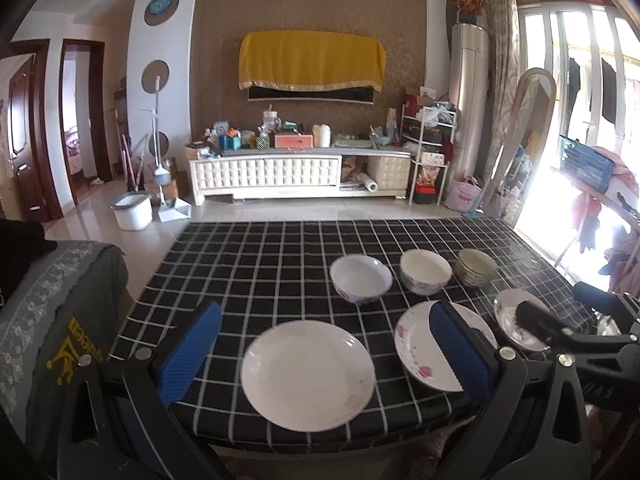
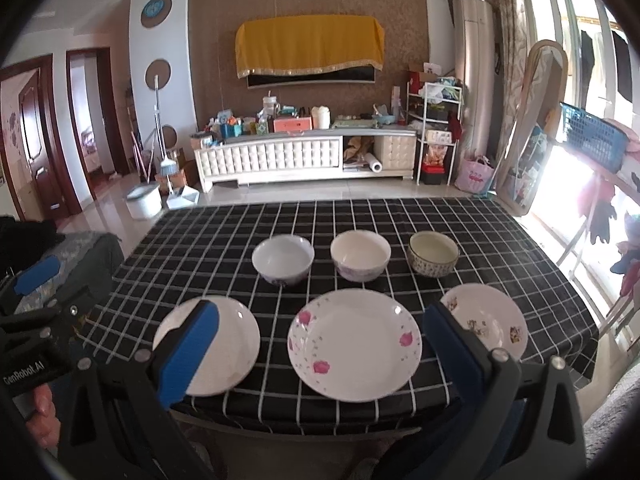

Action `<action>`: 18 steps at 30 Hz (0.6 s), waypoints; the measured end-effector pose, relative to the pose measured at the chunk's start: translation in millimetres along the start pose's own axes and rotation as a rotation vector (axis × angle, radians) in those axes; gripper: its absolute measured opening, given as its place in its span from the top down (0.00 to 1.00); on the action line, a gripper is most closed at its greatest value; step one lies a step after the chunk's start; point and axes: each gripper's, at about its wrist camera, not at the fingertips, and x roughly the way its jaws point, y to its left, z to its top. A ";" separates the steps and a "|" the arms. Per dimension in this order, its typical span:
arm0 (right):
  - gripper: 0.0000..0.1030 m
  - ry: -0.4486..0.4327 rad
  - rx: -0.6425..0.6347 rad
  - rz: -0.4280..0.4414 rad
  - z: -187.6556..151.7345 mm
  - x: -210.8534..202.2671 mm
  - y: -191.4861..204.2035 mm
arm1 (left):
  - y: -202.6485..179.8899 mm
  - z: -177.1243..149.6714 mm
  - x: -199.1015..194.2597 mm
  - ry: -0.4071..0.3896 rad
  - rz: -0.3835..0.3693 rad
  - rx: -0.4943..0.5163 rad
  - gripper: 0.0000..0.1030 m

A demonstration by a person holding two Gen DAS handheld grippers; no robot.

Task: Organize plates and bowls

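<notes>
Three plates lie in a front row on the checked table: a plain white plate (image 1: 308,374) (image 2: 216,346), a pink-flowered plate (image 2: 354,344) (image 1: 424,346), and a small patterned plate (image 2: 486,320) (image 1: 516,320). Three bowls stand behind them: a white bowl (image 2: 283,260) (image 1: 361,284), a cream bowl (image 2: 360,255) (image 1: 426,277) and a dark-patterned bowl (image 2: 433,254) (image 1: 476,267). My left gripper (image 1: 324,356) is open and empty above the plain plate. My right gripper (image 2: 320,356) is open and empty above the flowered plate.
The black-and-white checked table (image 2: 224,240) has its front edge just below the plates. A grey-covered seat (image 1: 60,304) stands at the left. A TV cabinet (image 2: 304,156) and a clothes rack (image 2: 600,184) lie beyond the table.
</notes>
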 end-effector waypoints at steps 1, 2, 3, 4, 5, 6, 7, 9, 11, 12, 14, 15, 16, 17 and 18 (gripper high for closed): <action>0.00 -0.018 0.018 0.006 3.5 0.6 -0.9 | 2.3 2.1 0.3 -0.003 0.005 0.002 0.00; 0.00 -0.026 0.027 0.006 6.1 1.7 -0.7 | 5.3 3.7 0.7 -0.007 0.013 0.003 0.00; 0.00 -0.039 0.039 0.007 9.4 3.7 0.1 | 9.2 6.1 2.2 -0.011 0.034 0.007 0.00; 0.00 -0.043 0.043 0.017 10.3 5.3 1.1 | 12.4 7.5 3.5 -0.013 0.048 0.011 0.00; 0.00 -0.070 0.053 0.053 12.4 7.0 3.3 | 15.6 8.4 5.6 -0.013 0.060 0.014 0.00; 0.00 -0.082 0.064 0.055 14.0 8.6 5.0 | 20.4 10.1 8.4 -0.011 0.072 0.012 0.00; 0.00 -0.085 0.072 0.047 15.9 10.8 7.2 | 26.5 11.7 12.1 -0.005 0.080 0.005 0.00; 0.00 -0.064 0.051 0.023 23.4 22.6 17.1 | 36.9 13.3 19.6 0.012 0.090 -0.010 0.00; 0.00 -0.042 -0.004 0.003 28.0 35.7 29.7 | 51.6 13.6 31.0 0.042 0.093 -0.050 0.00; 0.00 -0.041 -0.017 -0.003 29.2 40.6 33.9 | 57.6 12.9 36.0 0.059 0.095 -0.070 0.00; 0.00 -0.026 -0.034 0.002 31.2 53.9 42.7 | 68.0 9.5 46.7 0.092 0.127 -0.092 0.00; 0.00 -0.010 -0.035 0.017 31.8 61.7 46.3 | 74.2 7.3 53.9 0.105 0.152 -0.102 0.00; 0.00 0.010 -0.032 0.041 32.5 70.0 49.6 | 78.5 4.3 57.3 0.112 0.165 -0.109 0.00; 0.00 0.030 -0.030 0.063 32.0 77.3 52.3 | 82.8 2.3 62.1 0.123 0.176 -0.119 0.00; 0.00 0.047 -0.034 0.077 30.7 84.0 55.8 | 87.5 -0.2 68.0 0.138 0.179 -0.135 0.00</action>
